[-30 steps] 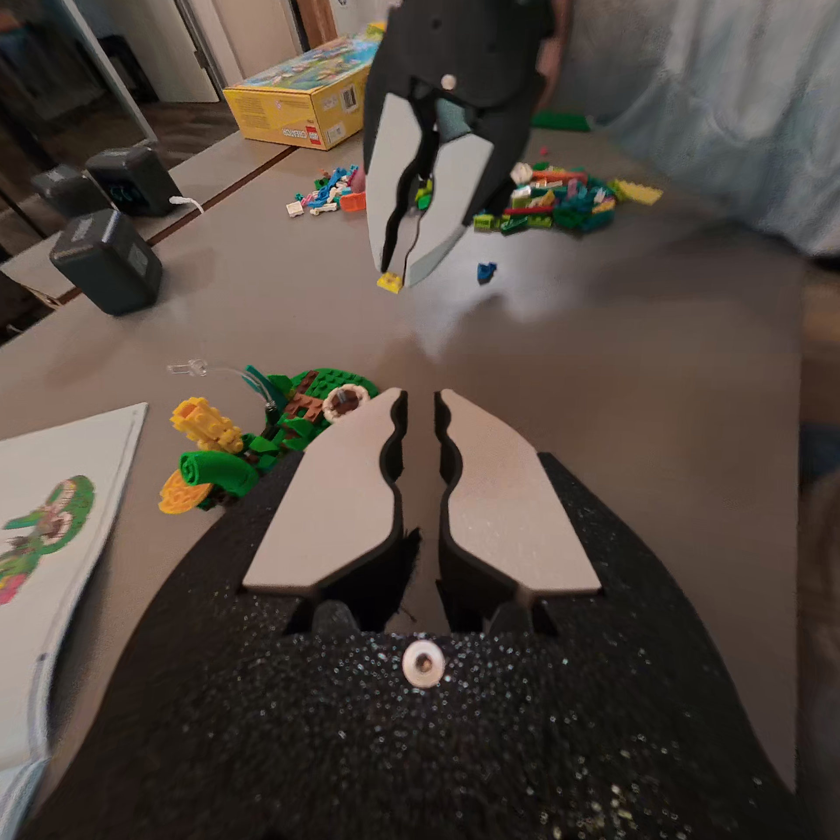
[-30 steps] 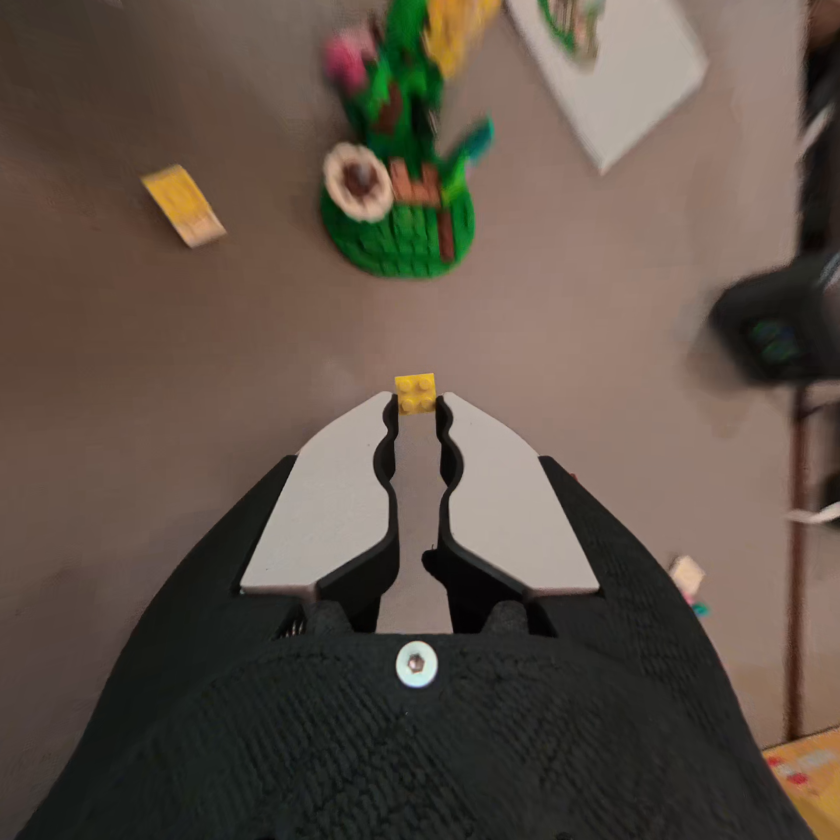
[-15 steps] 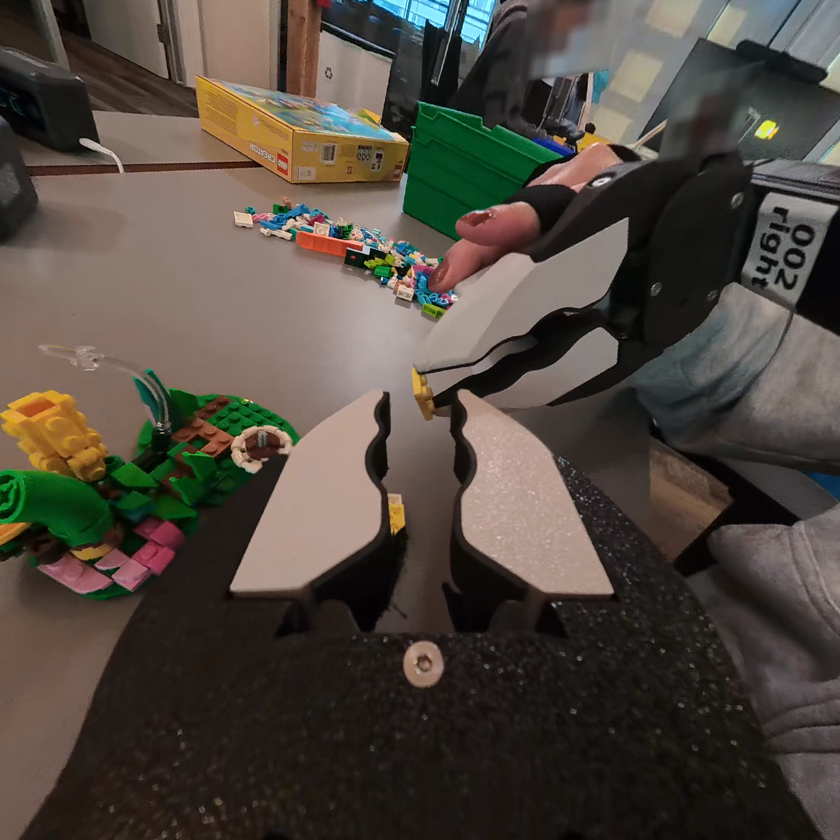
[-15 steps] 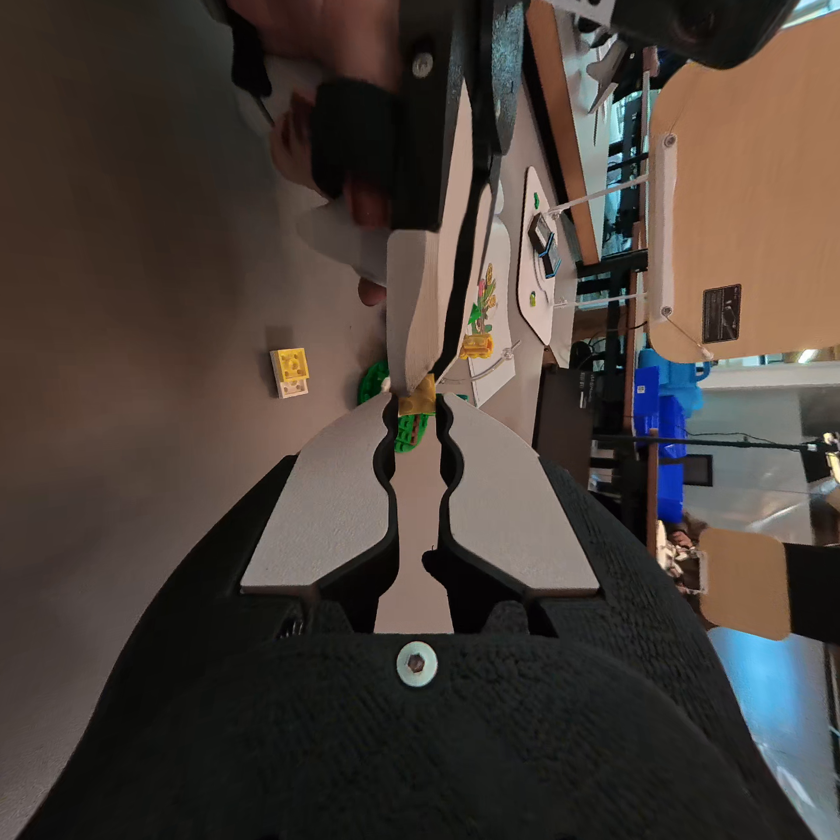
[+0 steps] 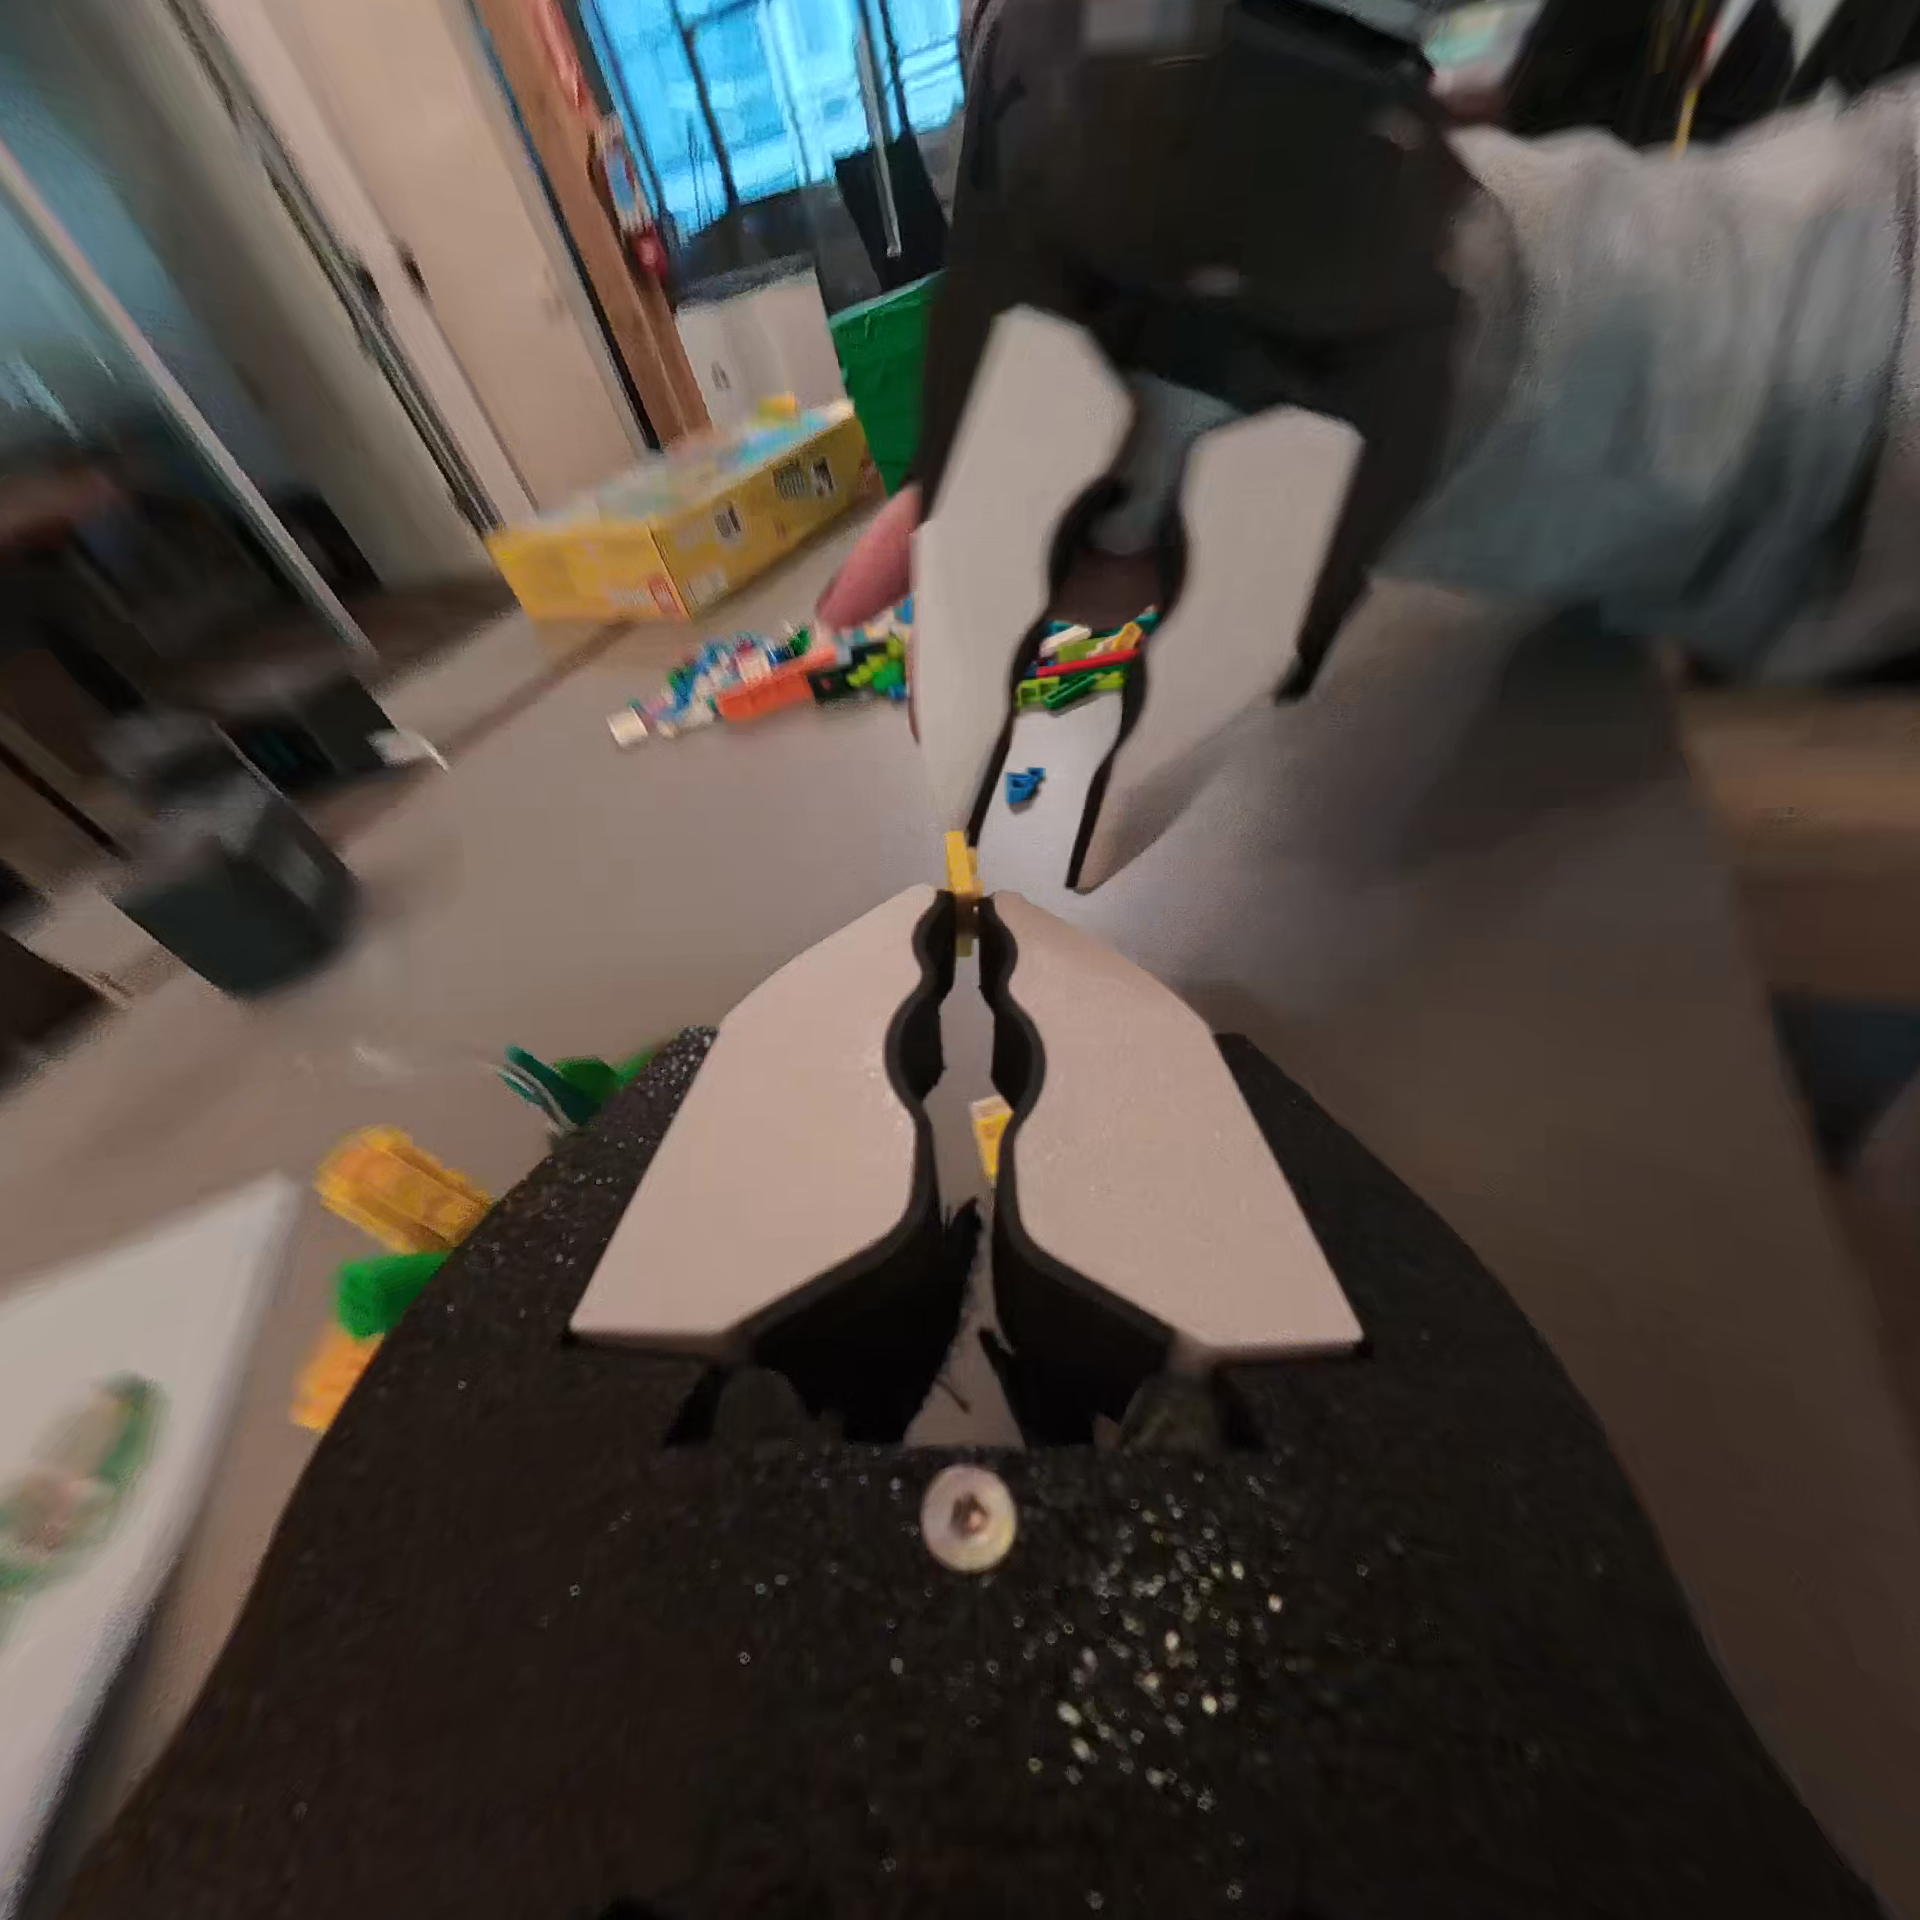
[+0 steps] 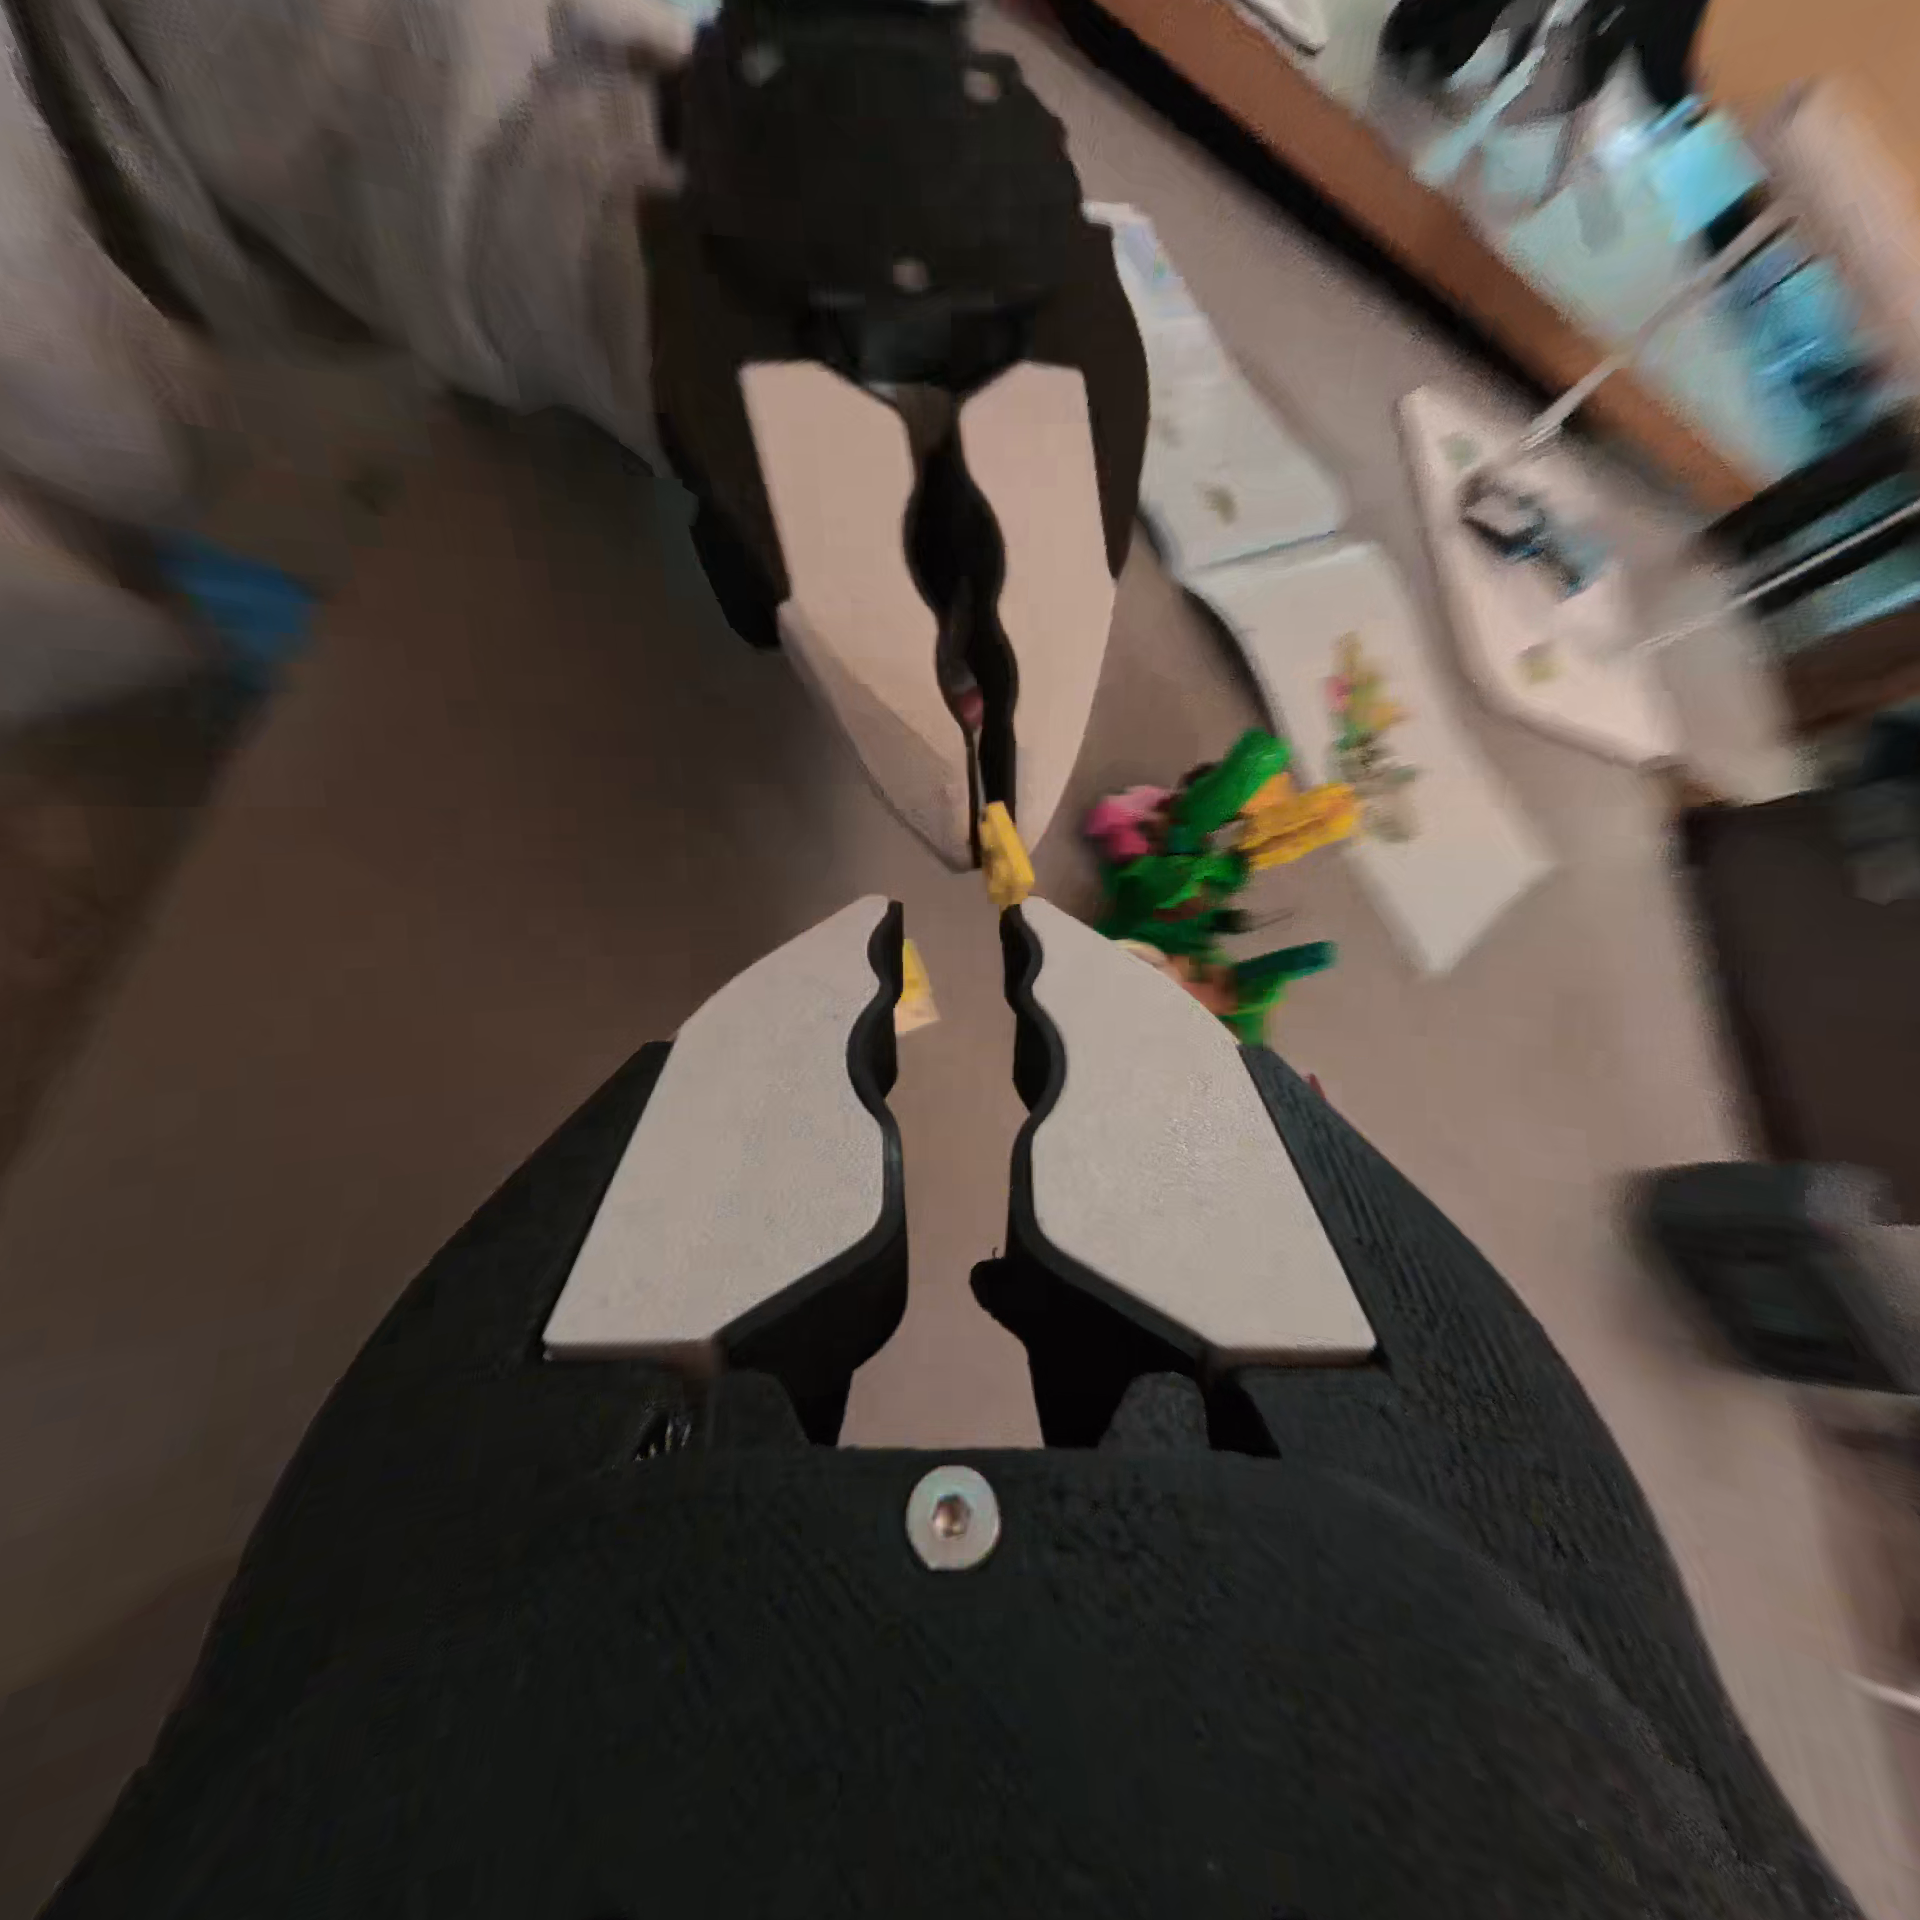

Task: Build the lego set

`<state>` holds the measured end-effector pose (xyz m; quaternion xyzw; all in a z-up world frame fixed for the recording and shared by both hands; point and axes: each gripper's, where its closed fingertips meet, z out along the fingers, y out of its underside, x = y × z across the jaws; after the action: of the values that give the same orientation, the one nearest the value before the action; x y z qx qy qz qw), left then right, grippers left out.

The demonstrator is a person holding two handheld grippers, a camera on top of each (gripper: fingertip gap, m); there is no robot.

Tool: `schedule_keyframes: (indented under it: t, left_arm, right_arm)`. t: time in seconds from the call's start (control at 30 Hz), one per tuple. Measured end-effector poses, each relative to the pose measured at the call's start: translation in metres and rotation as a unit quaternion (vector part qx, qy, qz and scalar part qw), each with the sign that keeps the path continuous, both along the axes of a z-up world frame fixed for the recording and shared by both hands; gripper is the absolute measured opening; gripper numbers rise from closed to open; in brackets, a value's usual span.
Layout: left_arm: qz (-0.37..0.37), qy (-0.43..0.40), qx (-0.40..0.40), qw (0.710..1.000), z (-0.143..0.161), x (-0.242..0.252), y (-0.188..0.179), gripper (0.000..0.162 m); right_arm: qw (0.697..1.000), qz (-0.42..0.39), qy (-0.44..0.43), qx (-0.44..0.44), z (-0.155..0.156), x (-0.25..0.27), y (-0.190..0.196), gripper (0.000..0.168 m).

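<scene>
Now that the small yellow plate (image 5: 962,881) has passed across, your left gripper (image 5: 964,906) pinches it above the counter (image 5: 623,883). Your right gripper (image 6: 948,914), at twelve o'clock, has spread and let go. The flower model (image 6: 1195,873) at seven o'clock awaits it.

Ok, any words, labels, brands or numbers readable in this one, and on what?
Nothing can be read in either view; both are motion-blurred.
Yellow box: carries print on its side, too blurred to read.
Booklet: only a smeared picture shows, no legible text.
Yellow brick pinched in the left gripper: no markings visible.
</scene>
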<state>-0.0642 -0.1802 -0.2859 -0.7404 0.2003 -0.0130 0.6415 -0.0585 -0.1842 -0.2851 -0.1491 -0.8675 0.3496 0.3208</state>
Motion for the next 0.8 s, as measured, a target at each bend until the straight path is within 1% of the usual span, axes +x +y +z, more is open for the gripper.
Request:
schedule_keyframes:
  t: [0.07, 0.17, 0.23, 0.3, 0.37, 0.53, 0.6, 0.7, 0.8]
  left_arm:
    - [-0.02, 0.129, 0.059, 0.99, 0.006, 0.008, -0.007, 0.004]
    - [-0.028, 0.274, 0.08, 0.958, 0.001, 0.012, -0.009, 0.004]
    - [-0.03, 0.353, 0.089, 0.931, -0.005, 0.014, -0.008, 0.004]
    - [-0.038, 0.411, 0.087, 0.907, -0.013, 0.016, -0.008, 0.004]
    - [-0.045, 0.437, 0.087, 0.894, -0.017, 0.018, -0.008, 0.004]
    - [-0.045, 0.454, 0.096, 0.884, -0.016, 0.02, -0.01, 0.004]
    - [-0.043, 0.462, 0.098, 0.88, -0.016, 0.021, -0.01, 0.004]
    - [-0.042, 0.481, 0.1, 0.87, -0.018, 0.02, -0.011, 0.004]
    - [-0.047, 0.488, 0.098, 0.866, -0.02, 0.022, -0.011, 0.004]
  right_arm:
    - [0.991, -0.001, -0.101, -0.089, -0.001, 0.006, -0.003, 0.02]
    - [0.962, -0.006, -0.212, -0.172, -0.003, 0.011, -0.006, 0.023]
    - [0.945, -0.01, -0.263, -0.194, -0.006, 0.011, -0.007, 0.025]
    - [0.938, 0.003, -0.29, -0.191, -0.01, 0.014, -0.01, 0.025]
    - [0.934, 0.013, -0.306, -0.184, -0.013, 0.016, -0.012, 0.025]
    - [0.94, 0.025, -0.312, -0.137, -0.022, 0.019, -0.013, 0.022]
    - [0.945, 0.026, -0.302, -0.122, -0.023, 0.018, -0.013, 0.016]
    - [0.945, 0.03, -0.299, -0.131, -0.02, 0.016, -0.013, 0.018]
    - [0.942, 0.033, -0.307, -0.129, -0.022, 0.018, -0.013, 0.016]
